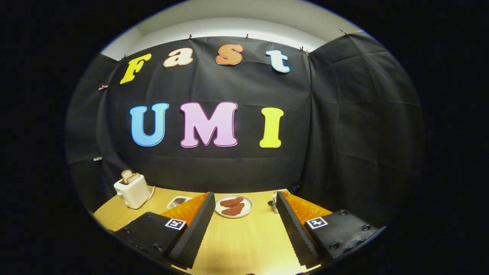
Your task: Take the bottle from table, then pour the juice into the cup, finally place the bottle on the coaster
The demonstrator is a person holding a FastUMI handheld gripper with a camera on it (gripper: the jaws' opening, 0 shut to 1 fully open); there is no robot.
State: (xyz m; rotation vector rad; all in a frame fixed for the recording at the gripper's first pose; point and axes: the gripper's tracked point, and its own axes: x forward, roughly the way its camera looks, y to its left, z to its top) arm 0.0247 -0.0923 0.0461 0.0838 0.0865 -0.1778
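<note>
My gripper (244,196) is open above a wooden table (244,240), its two fingers spread wide with nothing between them. A small pale upright object (274,203) stands by the tip of the right finger and is partly hidden behind it; I cannot tell what it is. Bare tabletop lies between the fingers.
A white plate (233,206) with two reddish-brown pieces sits just beyond the fingertips. A small dish (178,201) with dark contents lies by the left finger. A white toaster (132,190) holding bread stands at the table's far left. Black cloth walls close off the table at the back and right.
</note>
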